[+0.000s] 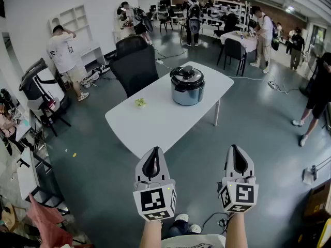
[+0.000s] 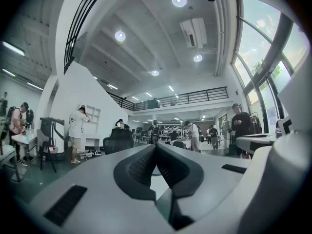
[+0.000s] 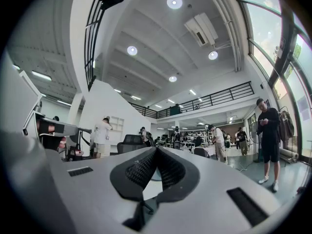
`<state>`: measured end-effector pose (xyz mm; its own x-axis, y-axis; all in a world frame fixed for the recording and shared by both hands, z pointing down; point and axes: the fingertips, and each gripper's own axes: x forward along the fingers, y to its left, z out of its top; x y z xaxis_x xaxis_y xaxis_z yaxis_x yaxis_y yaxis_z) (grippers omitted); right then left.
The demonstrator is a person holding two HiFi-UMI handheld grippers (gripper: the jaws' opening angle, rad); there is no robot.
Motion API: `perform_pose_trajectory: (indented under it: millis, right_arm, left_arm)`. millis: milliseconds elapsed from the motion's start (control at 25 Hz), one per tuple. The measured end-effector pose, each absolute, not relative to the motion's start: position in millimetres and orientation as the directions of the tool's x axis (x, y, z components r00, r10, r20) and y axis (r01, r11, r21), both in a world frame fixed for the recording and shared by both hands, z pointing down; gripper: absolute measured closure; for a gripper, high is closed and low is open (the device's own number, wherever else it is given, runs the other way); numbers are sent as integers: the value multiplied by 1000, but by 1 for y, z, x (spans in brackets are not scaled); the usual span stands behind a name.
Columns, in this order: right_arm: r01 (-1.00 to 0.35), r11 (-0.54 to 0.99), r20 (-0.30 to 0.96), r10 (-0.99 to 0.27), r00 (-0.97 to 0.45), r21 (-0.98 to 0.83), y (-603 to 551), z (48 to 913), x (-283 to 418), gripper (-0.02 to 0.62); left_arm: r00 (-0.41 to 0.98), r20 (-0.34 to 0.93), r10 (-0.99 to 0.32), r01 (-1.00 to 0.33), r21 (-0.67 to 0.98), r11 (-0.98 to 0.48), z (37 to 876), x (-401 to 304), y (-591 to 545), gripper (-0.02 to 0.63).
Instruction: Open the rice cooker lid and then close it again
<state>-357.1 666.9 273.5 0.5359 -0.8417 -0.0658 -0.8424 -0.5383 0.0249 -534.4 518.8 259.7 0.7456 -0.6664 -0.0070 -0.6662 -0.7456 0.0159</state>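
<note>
A silver rice cooker (image 1: 187,85) with a black lid, lid down, stands on the far half of a white table (image 1: 155,123). Both grippers are held level well short of the table, over the floor. My left gripper (image 1: 153,151) is shut with nothing between its jaws; in the left gripper view its tips (image 2: 156,145) meet. My right gripper (image 1: 236,149) is likewise shut and empty, and its tips (image 3: 157,149) touch in the right gripper view. Neither gripper touches the cooker.
A small green object (image 1: 140,103) lies on the table's left part. A black office chair (image 1: 134,61) stands behind the table. Several people stand about the room, one at the left (image 1: 63,53) and one at the right (image 1: 315,94). A cable runs over the floor (image 1: 258,79).
</note>
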Motion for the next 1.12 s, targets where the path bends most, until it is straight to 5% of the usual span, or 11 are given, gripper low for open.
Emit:
perform_pose_trajectory:
  millis: [840, 1120]
  right_arm:
    - [-815, -579, -69, -814, 577, 19, 621, 282, -324, 578]
    - [-841, -541, -71, -839, 539, 10, 587, 293, -312, 437]
  left_arm:
    - [761, 13, -649, -649, 20, -760, 275, -501, 462, 592]
    - [771, 23, -636, -637, 13, -771, 286, -479, 428, 592]
